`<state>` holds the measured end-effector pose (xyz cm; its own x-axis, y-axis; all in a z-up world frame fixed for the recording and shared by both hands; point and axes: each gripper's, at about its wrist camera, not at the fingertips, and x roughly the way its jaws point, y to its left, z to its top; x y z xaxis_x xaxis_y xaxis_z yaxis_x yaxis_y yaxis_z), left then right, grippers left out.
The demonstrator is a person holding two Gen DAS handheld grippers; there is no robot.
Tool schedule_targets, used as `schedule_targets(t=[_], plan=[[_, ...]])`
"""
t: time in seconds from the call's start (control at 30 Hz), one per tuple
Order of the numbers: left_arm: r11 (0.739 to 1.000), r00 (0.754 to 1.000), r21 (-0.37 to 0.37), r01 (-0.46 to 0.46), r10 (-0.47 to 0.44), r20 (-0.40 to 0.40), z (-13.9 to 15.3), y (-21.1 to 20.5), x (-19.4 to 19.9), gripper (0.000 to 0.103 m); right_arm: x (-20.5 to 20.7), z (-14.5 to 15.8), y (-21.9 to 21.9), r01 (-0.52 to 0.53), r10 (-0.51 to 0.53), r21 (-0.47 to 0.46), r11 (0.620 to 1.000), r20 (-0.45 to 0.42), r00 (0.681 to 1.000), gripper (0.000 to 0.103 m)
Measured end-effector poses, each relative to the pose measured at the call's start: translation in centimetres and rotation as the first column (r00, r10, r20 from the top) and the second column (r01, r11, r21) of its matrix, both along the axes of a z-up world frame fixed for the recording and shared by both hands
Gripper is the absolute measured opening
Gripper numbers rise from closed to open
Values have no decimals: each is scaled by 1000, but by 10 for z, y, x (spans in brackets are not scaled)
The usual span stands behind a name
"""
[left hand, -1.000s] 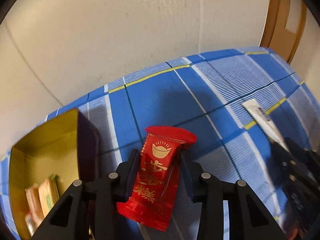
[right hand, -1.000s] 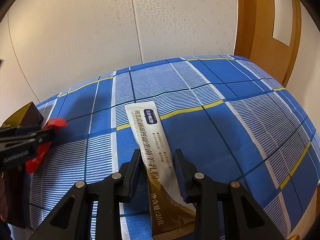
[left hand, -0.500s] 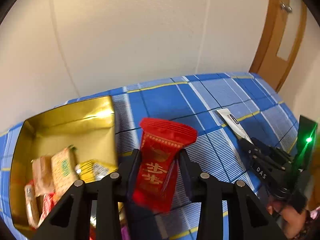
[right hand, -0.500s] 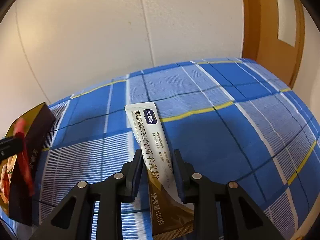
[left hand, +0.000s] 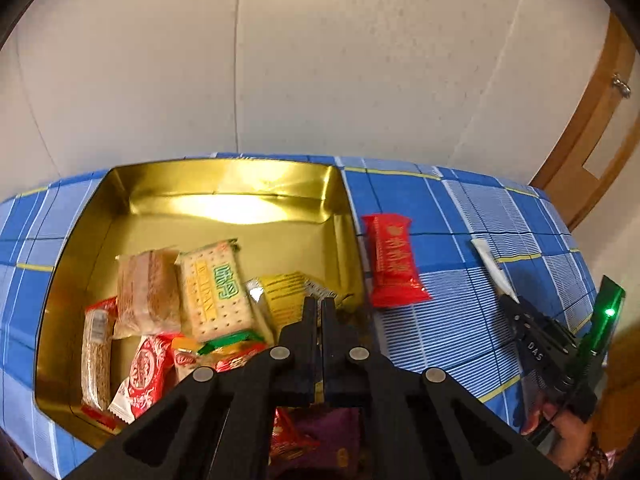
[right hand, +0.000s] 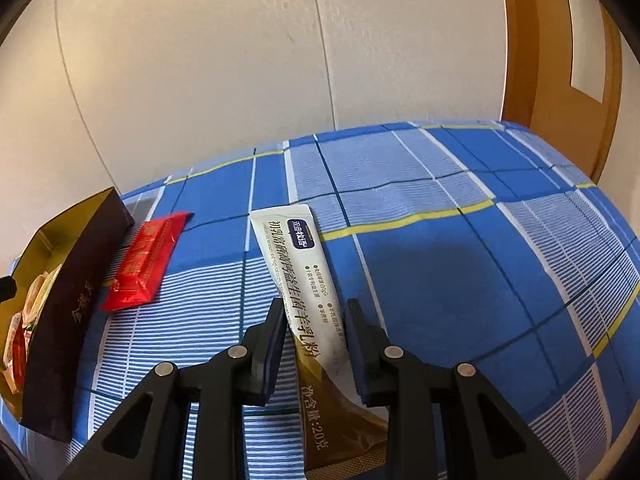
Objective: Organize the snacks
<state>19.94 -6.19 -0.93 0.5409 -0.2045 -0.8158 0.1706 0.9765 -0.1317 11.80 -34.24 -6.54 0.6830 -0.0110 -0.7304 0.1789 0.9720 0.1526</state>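
Hovered left gripper (left hand: 319,312), fingers pressed together and empty, over gold tin (left hand: 224,184) beside red snack packet (left hand: 394,266) on checked worktop (left hand: 452,332); straddled white sachet (right hand: 304,280) with right gripper (right hand: 316,320), fingers parted

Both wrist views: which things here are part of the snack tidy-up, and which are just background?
Job:
gold box holding packets
red snack on the cloth beside the box
white sachet between the right gripper fingers
left gripper, shut and empty

Background:
checked cloth
wall
door
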Motion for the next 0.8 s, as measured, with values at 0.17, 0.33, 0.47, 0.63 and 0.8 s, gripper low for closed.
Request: schedule_targets(t=[0.17,0.33,0.47,0.63,0.8], plan=[[998,998,29,64,-64,5,0,-25,-5,13,1,0,1,-6,6,7,1000,2,1000,29],[986,988,67,155,-155,-6,-5,-79,11,60,3,-4,-5,2,-1,54,999,-17,1000,29],[973,983,144,180,-172,-70,-27,-119,40,60,2,-5,-8,-1,2,74,997,-21,1000,30],[943,978,275,187,-154,-138,-60,-145,72,60,2,-4,-15,3,0,118,993,-20,1000,30],[925,976,320,203,-164,-144,-74,-149,79,60,3,-3,-21,6,-3,163,987,-19,1000,30]])
